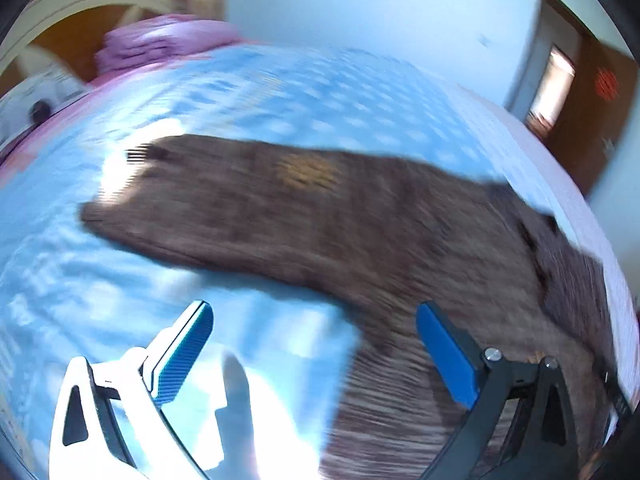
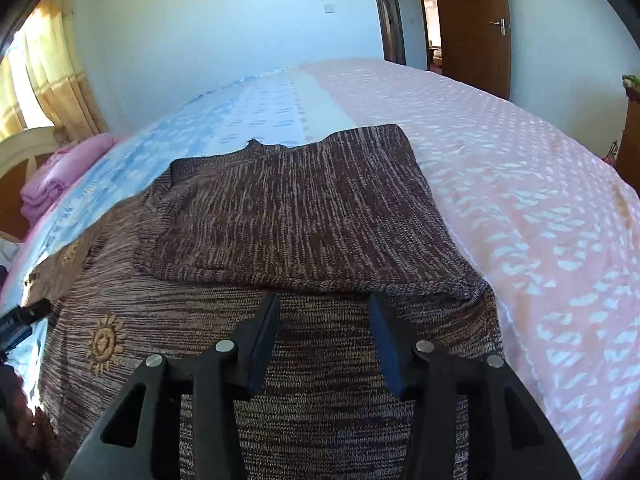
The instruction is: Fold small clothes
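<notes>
Right wrist view is showing a brown marled knit sweater [image 2: 280,208] lying on a bed [image 2: 540,200], straddling the seam between the blue and pink halves of the patterned cover. One side of the garment is lying folded over the body, forming a flat panel with a clean near edge, while a sleeve [image 2: 68,264] with a sun motif is trailing out flat toward the left of this view. The right gripper [image 2: 324,308] is hovering just short of that folded edge, its jaws standing parted with only the knit below them and nothing pinched between. Left wrist view, heavily blurred, is showing the left gripper [image 1: 312,314] with its jaws wide apart and empty, poised above the blue cover beside the outstretched sleeve [image 1: 248,204]. A pink folded blanket [image 2: 56,184] is sitting by the headboard, well apart from the work. Judgement: the first side fold appears complete and released; the step in hand is reaching for the remaining sleeve. The next move is calling for a pinch near the cuff and a carry across the body, keeping the existing fold undisturbed.
</notes>
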